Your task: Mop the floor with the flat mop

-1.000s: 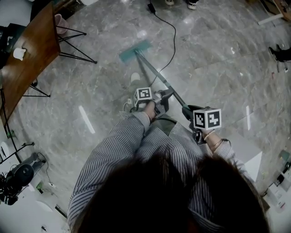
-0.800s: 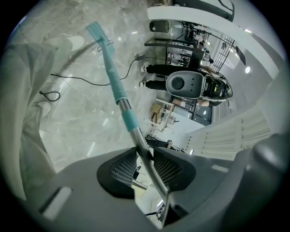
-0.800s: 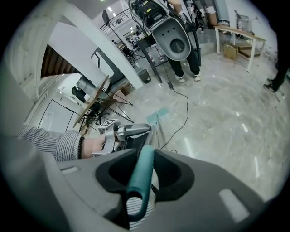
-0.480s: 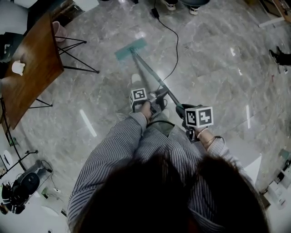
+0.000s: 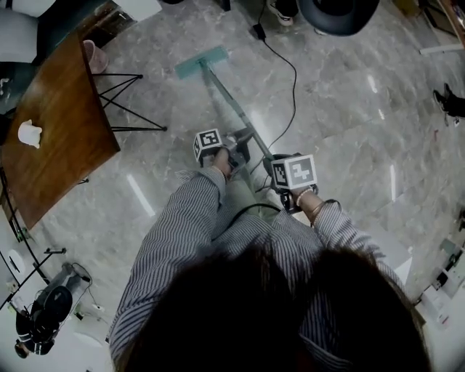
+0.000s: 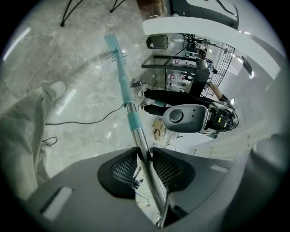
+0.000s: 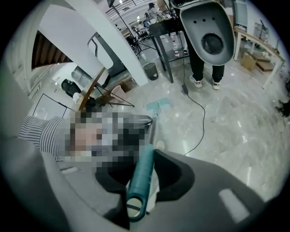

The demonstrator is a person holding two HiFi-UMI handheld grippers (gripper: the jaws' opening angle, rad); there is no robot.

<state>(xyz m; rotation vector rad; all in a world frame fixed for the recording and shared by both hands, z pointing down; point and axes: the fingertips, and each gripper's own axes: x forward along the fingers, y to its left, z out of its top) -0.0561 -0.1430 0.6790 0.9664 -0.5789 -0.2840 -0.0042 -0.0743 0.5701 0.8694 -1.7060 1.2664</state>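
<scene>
The flat mop head (image 5: 201, 62) lay flat on the grey marble floor (image 5: 349, 109), well out ahead of the person, with the mop pole (image 5: 227, 98) running back to both hands. The left hand-held gripper (image 6: 144, 158) had the bare metal stretch of the pole between its pads, which pressed on it while the jaws were closing. The right hand-held gripper (image 7: 144, 176) was clamped narrowly on the teal grip at the pole's top end. The likeliest trouble was the black cable (image 5: 295, 83), which snaked across the floor just beside the pole. A stroke toward that side could probably hook it, drag it along, or pull on whatever it feeds. On the other side, the black wire legs (image 5: 116, 98) of the wooden bench (image 5: 51, 131) stood near the mop head, so a wide sweep that way might knock or jam the head against them. A bystander's shoe (image 5: 283, 13) stood not far beyond the head, so a longer push risked bumping it. The smooth metal could also twist or slide between the left pads if the head snagged, leaving the flat head tipped onto an edge and no longer wiping cleanly.
</scene>
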